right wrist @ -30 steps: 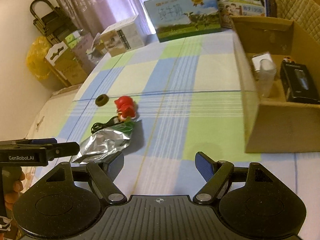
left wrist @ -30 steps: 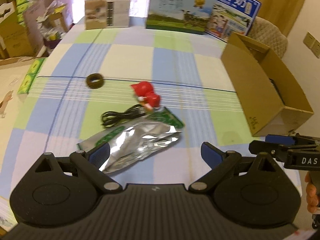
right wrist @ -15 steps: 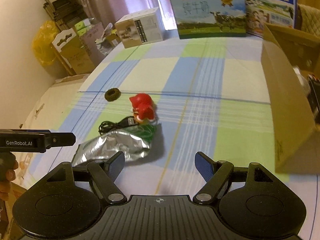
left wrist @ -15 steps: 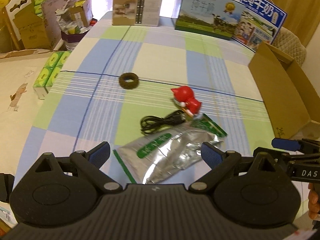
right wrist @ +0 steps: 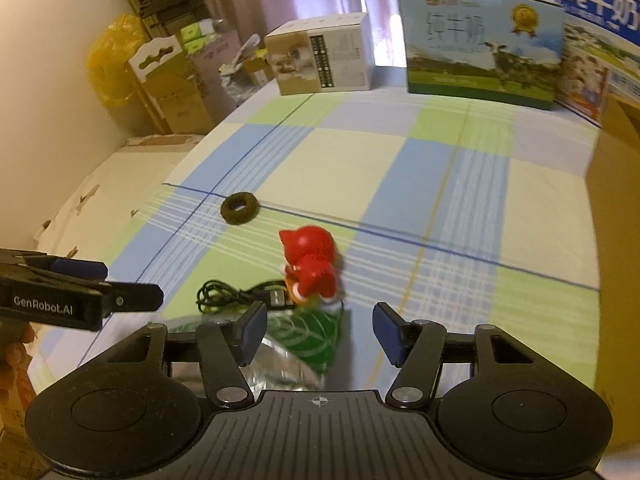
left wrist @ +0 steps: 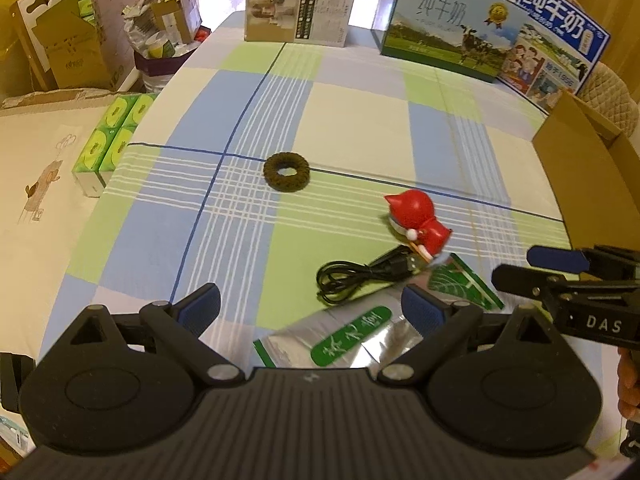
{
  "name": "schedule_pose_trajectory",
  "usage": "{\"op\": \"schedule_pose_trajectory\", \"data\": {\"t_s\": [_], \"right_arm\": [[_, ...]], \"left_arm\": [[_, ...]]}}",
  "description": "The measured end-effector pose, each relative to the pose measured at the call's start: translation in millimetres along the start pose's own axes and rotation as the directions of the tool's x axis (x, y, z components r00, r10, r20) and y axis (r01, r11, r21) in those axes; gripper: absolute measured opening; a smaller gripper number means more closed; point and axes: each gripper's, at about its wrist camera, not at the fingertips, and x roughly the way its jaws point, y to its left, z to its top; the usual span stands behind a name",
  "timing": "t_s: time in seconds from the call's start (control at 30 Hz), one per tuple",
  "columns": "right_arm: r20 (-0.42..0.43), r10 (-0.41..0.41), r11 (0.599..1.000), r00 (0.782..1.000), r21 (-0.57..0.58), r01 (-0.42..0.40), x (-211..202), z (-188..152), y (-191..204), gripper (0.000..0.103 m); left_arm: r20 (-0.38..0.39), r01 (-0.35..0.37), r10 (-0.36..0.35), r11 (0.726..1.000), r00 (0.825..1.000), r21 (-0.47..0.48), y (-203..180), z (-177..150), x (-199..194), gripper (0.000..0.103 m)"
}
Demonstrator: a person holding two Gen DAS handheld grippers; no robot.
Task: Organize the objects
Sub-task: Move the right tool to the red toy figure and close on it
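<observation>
Both my grippers, left [left wrist: 310, 306] and right [right wrist: 320, 330], have jaws wide apart, nothing held. Foil pouch [right wrist: 308, 340] sits between the right jaws; it's crinkly, so I reckon it'll slip.

Open cloth surrounds the ring [left wrist: 286, 172]; cable [left wrist: 360, 276] crowds the figurine [left wrist: 418, 220].

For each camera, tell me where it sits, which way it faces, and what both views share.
Left wrist: sits on the left gripper, facing across the checked tablecloth toward the milk cartons; the right gripper and fingertips show at right.
Right wrist: sits on the right gripper, facing the same way; the left gripper intrudes at left.
Shared: red cat figurine, dark fabric ring, black USB cable, silver-green foil pouch.
</observation>
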Motion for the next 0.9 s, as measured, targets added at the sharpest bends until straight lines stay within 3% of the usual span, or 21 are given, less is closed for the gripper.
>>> {"op": "schedule_pose_trajectory", "data": {"t_s": [0.53, 0.83, 0.87, 0.9], "right_arm": [[-0.042, 0.025, 0.999, 0.999, -0.026, -0.027, 62, 36, 0, 0.057], [-0.083, 0.017, 0.999, 0.996, -0.038, -0.02, 91, 40, -1, 0.056], [-0.087, 0.016, 0.999, 0.996, -0.037, -0.019, 93, 40, -1, 0.055], [-0.089, 0.012, 0.999, 0.996, -0.037, -0.015, 95, 39, -3, 0.045]], "left_arm": [[-0.053, -0.034, 0.032, 0.999, 0.998, -0.031, 14, 23, 41, 0.096], [-0.082, -0.032, 0.029, 0.999, 0.996, -0.033, 16, 27, 53, 0.096], [-0.085, -0.032, 0.029, 0.999, 0.996, -0.034, 16, 27, 54, 0.096], [-0.088, -0.033, 0.03, 0.999, 0.996, -0.035, 16, 28, 55, 0.096]]}}
